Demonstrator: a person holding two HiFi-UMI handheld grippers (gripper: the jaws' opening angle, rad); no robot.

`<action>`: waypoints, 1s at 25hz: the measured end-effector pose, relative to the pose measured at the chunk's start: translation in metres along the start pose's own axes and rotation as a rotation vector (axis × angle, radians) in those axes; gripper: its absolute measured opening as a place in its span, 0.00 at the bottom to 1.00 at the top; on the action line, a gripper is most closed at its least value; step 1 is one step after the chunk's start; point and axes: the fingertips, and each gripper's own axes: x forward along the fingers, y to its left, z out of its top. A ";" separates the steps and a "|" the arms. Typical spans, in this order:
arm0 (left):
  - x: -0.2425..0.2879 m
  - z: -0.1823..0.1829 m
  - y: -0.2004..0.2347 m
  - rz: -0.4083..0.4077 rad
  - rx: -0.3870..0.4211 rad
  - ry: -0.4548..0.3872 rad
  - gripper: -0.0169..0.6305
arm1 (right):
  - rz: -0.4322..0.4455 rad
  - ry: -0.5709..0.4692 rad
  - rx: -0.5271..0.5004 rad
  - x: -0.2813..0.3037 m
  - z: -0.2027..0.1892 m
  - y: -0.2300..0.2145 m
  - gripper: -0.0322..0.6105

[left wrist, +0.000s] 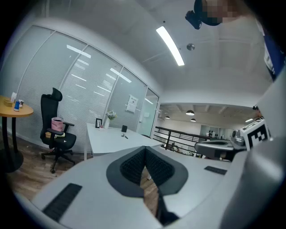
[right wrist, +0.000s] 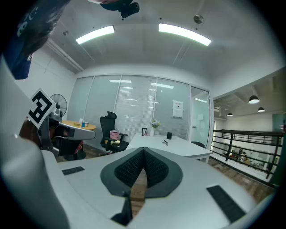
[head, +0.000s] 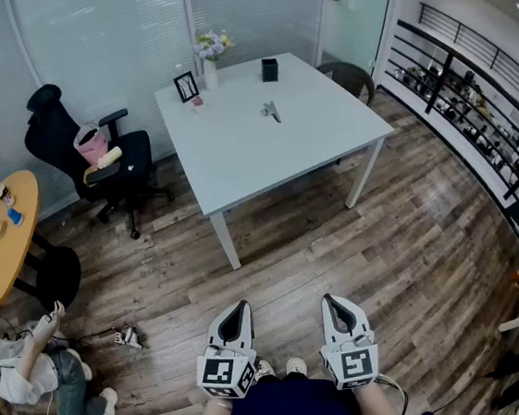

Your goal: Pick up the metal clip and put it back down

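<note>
I have done nothing yet — the metal clip (head: 271, 110) lies on the surface (head: 274, 168) at 12 o'clock, well apart; my left claw (head: 240, 310) and right claw (head: 333, 302) are pressed together, empty.

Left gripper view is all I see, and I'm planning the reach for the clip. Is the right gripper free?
Observer: Yes. The right gripper has its jaws shut with nothing between them.
Operator: Where on the table is the clip?
Observer: From above, the metal clip lies alone, about mid-width in the far half of the white table, just short of a black box.
Operator: Anyone nearby?
Observer: A person sits on the floor, far left of the table.
</note>
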 end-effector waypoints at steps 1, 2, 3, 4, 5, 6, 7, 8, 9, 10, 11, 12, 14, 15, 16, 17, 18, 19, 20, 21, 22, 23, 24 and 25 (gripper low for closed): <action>-0.001 0.000 0.000 0.000 0.001 0.001 0.03 | -0.001 0.002 0.002 0.000 0.000 0.000 0.06; -0.001 0.000 -0.001 -0.001 0.002 0.002 0.03 | -0.001 0.004 0.005 0.000 0.000 0.000 0.06; -0.002 0.000 -0.001 -0.002 0.003 0.003 0.03 | 0.002 0.007 0.010 0.000 0.000 0.001 0.06; -0.002 -0.001 -0.001 -0.004 0.003 0.005 0.03 | 0.011 0.011 0.018 0.000 -0.001 0.001 0.06; -0.002 -0.002 -0.002 -0.008 0.002 0.007 0.03 | 0.023 0.015 0.030 0.001 -0.003 0.002 0.06; -0.002 -0.003 -0.003 -0.014 0.002 0.010 0.03 | 0.033 0.018 0.046 0.001 -0.005 0.003 0.07; -0.003 -0.005 -0.005 -0.022 0.001 0.012 0.03 | 0.037 0.018 0.063 0.000 -0.007 0.002 0.07; -0.003 -0.006 -0.008 -0.032 0.000 0.014 0.03 | 0.036 0.018 0.077 0.000 -0.009 0.001 0.07; -0.003 -0.007 -0.010 -0.043 -0.002 0.014 0.03 | 0.034 0.017 0.088 -0.001 -0.010 0.000 0.07; -0.003 -0.007 -0.013 -0.059 -0.006 0.014 0.04 | 0.034 0.015 0.095 -0.001 -0.011 -0.001 0.07; -0.002 -0.007 -0.016 -0.080 -0.013 0.013 0.11 | 0.039 0.014 0.100 0.000 -0.011 -0.001 0.08; -0.002 -0.007 -0.019 -0.105 -0.023 0.013 0.19 | 0.048 0.012 0.105 0.001 -0.011 -0.001 0.16; -0.001 -0.007 -0.024 -0.146 -0.038 0.014 0.31 | 0.063 0.009 0.114 0.002 -0.010 0.000 0.34; -0.001 -0.007 -0.025 -0.160 -0.042 0.012 0.39 | 0.069 0.005 0.114 0.002 -0.010 0.000 0.37; 0.000 -0.007 -0.026 -0.171 -0.044 0.010 0.44 | 0.076 0.002 0.111 0.002 -0.009 0.000 0.40; 0.000 -0.006 -0.027 -0.177 -0.045 0.007 0.48 | 0.081 -0.001 0.103 0.003 -0.009 0.001 0.46; 0.000 -0.005 -0.026 -0.177 -0.044 0.004 0.55 | 0.082 -0.003 0.093 0.004 -0.009 0.001 0.53; 0.000 -0.004 -0.025 -0.171 -0.036 0.000 0.59 | 0.078 -0.004 0.085 0.004 -0.008 0.001 0.60; 0.001 -0.003 -0.023 -0.162 -0.024 -0.004 0.61 | 0.072 -0.004 0.082 0.005 -0.007 0.001 0.62; 0.001 -0.002 -0.022 -0.158 -0.010 -0.005 0.63 | 0.067 -0.002 0.084 0.007 -0.006 0.001 0.62; 0.002 -0.002 -0.021 -0.160 0.003 -0.004 0.64 | 0.064 -0.001 0.087 0.008 -0.006 0.002 0.63; 0.003 -0.002 -0.020 -0.167 0.014 0.000 0.64 | 0.061 0.002 0.087 0.010 -0.006 0.003 0.62; 0.003 -0.002 -0.020 -0.179 0.022 0.005 0.64 | 0.059 0.006 0.084 0.011 -0.005 0.005 0.62; 0.003 -0.002 -0.019 -0.193 0.028 0.011 0.64 | 0.059 0.011 0.078 0.013 -0.006 0.007 0.62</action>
